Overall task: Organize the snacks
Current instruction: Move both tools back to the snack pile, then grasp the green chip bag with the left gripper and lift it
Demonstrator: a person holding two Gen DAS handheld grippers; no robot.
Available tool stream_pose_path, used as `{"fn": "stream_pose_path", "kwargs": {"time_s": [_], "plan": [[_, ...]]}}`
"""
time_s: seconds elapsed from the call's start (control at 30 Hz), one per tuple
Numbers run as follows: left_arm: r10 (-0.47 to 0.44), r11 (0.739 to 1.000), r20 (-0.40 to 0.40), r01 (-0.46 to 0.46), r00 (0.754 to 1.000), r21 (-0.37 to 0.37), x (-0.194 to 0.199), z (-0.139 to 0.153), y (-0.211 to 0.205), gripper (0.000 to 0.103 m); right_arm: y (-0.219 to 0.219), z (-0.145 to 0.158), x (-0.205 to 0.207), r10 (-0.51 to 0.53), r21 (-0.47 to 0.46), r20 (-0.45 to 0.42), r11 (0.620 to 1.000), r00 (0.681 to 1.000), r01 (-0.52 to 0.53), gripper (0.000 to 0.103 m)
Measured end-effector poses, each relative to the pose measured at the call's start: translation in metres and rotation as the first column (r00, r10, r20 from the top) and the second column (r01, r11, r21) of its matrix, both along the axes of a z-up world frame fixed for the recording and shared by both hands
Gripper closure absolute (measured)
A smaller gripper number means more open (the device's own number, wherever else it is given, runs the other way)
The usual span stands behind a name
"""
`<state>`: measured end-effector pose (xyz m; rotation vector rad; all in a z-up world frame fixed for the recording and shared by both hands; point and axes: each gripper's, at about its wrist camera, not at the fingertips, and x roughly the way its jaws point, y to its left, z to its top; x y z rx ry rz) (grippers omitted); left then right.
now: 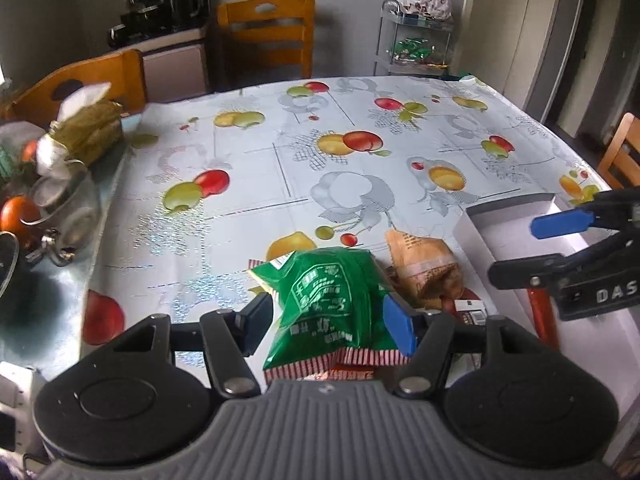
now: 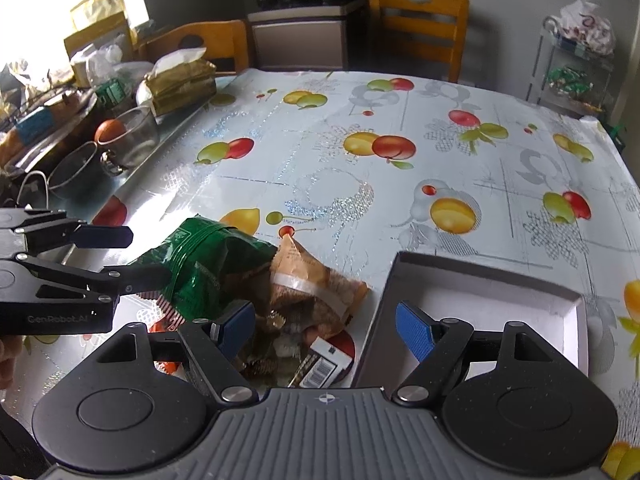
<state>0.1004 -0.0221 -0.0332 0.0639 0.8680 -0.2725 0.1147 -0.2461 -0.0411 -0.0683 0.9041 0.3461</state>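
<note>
Left gripper pinches the green bag by its middle; light, crinkly, slippery, so grip stays gentle.

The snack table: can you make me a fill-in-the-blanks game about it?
1. The left gripper has the ____ bag between its fingers.
2. The white box is ____ inside.
3. The tablecloth has pictures of ____.
4. The brown bag lies between the green bag and the ____.

Missing words: green; empty; fruit; box
</note>
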Motion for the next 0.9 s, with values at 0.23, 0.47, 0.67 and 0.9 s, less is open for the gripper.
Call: {"fn": "stream_pose_path", "kwargs": {"time_s": [0.23, 0.47, 0.67, 0.9], "plan": [[0.044, 0.993, -0.063, -0.051, 0.997, -0.103, 0.027, -0.001, -0.001, 0.042, 0.012, -0.007, 0.019, 0.043, -0.046, -0.006, 0.998, 0.999, -0.043, 0.025], [0.063, 0.998, -0.072, -0.065, 0.995, -0.020, 0.047, -0.005, -0.014, 0.030, 0.016, -0.016, 0.032, 0.054, -0.063, -0.030, 0.996, 0.998, -0.056, 0.025], [0.052, 0.998, -0.104, -0.049, 0.993, 0.035, 0.057, -0.016, -0.024, 0.027, 0.018, -0.025, 0.042, 0.083, -0.090, -0.041, 0.992, 0.996, -0.087, 0.024], [0.070, 0.996, -0.160, -0.062, 0.985, 0.059, 0.068, -0.034, -0.026, 0.021, 0.022, -0.035, 0.051, 0.162, -0.138, -0.045, 0.976, 0.986, -0.167, 0.024]]}}
